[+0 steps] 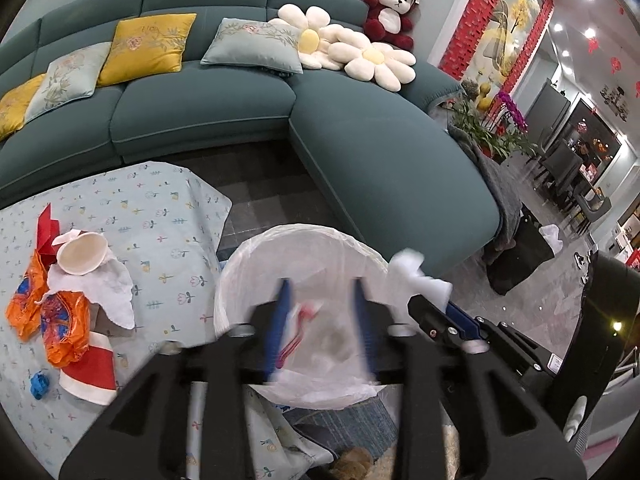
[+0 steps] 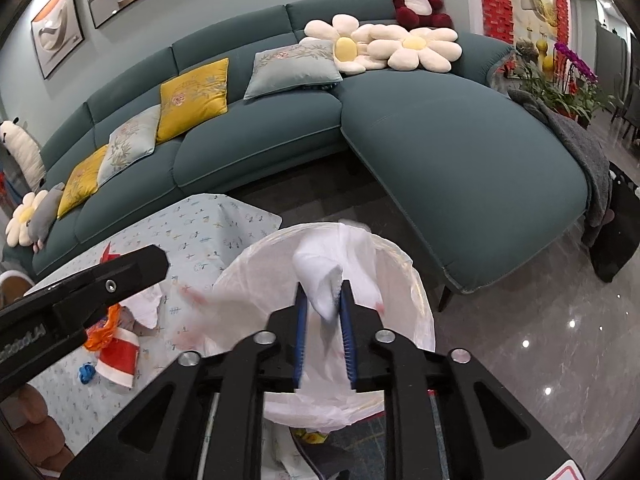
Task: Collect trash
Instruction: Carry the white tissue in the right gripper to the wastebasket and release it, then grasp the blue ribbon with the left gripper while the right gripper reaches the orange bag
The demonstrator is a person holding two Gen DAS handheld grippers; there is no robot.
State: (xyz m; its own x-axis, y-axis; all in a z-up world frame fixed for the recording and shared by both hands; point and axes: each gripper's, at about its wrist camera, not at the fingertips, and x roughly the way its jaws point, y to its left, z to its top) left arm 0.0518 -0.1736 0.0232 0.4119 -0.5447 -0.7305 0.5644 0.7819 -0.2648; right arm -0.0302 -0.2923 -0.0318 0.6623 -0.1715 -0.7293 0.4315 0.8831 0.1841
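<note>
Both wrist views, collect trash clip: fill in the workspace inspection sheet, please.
Surface: low table under a floral cloth, beside the bin.
Job's things: white-lined trash bin; red-and-white wrapper, blurred, inside it below the left gripper; white tissue over the bin.
Clutter: on the table, paper bowl, orange wrappers, red-and-white cup, small blue item, white napkin.
Grippers: left gripper open, empty; right gripper has the tissue between its fingers.
Cables: nothing seen.
Surroundings: teal sofa with cushions, flower pillows, red plush bear; orchids.
</note>
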